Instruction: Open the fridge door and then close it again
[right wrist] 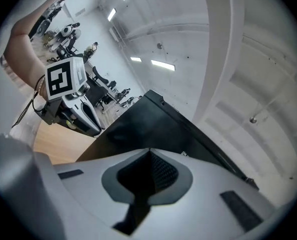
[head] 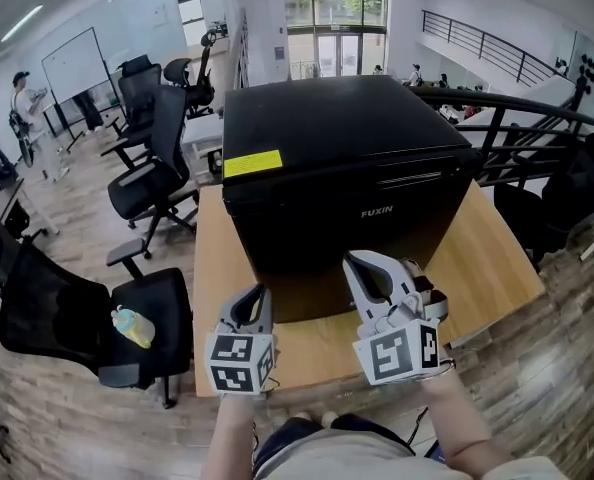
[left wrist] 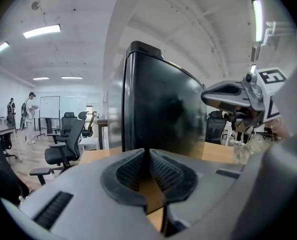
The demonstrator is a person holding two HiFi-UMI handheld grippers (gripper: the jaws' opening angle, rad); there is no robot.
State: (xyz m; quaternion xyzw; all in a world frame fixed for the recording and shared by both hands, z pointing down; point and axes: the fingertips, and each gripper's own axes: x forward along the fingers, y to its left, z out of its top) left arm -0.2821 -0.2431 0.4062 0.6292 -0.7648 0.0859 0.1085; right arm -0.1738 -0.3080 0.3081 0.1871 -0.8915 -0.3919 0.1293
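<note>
A black mini fridge [head: 342, 173] with its door closed stands on a wooden table [head: 492, 258]; a yellow label [head: 252, 163] sits on its top left corner. My left gripper [head: 253, 296] is shut and empty, held just in front of the door's lower left. To its right, my right gripper [head: 362, 265] is also shut and empty, rolled to one side, near the middle of the door. In the left gripper view the fridge door [left wrist: 163, 114] fills the centre, with the right gripper [left wrist: 213, 95] at the right. The right gripper view shows the fridge [right wrist: 153, 126] and the left gripper [right wrist: 91, 121].
Black office chairs [head: 127, 318] stand left of the table, one with a pale object on its seat. A dark railing [head: 537, 138] runs at the right. A whiteboard [head: 77, 63] and people are far off at the left.
</note>
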